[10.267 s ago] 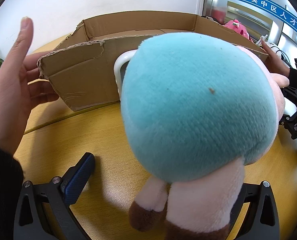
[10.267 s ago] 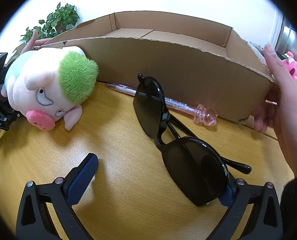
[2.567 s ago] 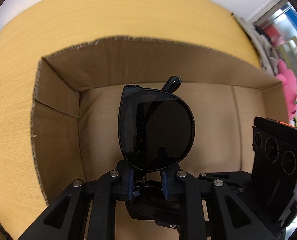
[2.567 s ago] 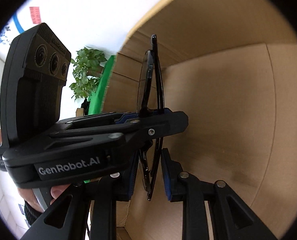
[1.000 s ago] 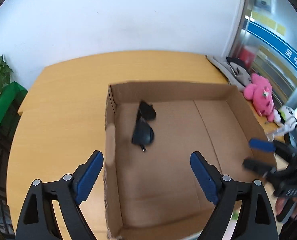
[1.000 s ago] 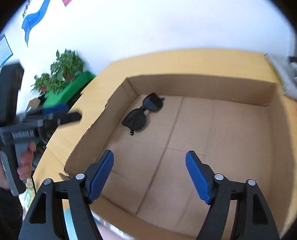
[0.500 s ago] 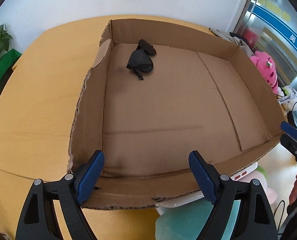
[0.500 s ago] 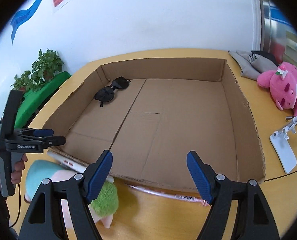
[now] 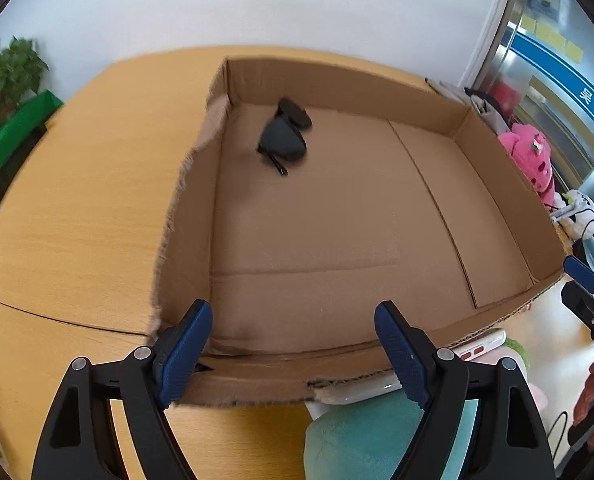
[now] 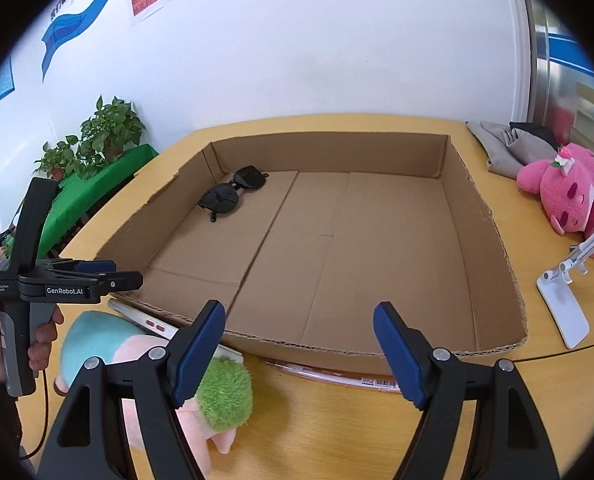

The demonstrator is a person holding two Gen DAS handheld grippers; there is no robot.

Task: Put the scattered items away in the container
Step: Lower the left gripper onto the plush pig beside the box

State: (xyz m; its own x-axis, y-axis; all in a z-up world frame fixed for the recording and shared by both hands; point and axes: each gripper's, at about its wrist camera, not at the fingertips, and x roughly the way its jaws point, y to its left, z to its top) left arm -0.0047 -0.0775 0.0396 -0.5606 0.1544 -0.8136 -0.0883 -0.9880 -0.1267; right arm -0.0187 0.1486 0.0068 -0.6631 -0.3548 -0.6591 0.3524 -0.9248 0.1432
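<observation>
Both grippers, left gripper [image 9: 293, 354] and right gripper [image 10: 299, 354], hang released, empty, over the cardboard box's [image 10: 373, 346] near edge; sunglasses [image 10: 233, 194] lie in its far corner.

Wooden table [image 10: 437, 420] under cardboard box [image 10: 493, 240]

cardboard box [image 10: 485, 216]: 1 | sunglasses [image 10: 233, 192]: 1 | plush toys [image 10: 565, 196]: 2 | pen [image 10: 337, 374]: 1 | phone stand [image 10: 565, 300]: 1

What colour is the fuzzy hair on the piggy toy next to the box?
Bright green hair on the plush pig, best seen in the right wrist view.
</observation>
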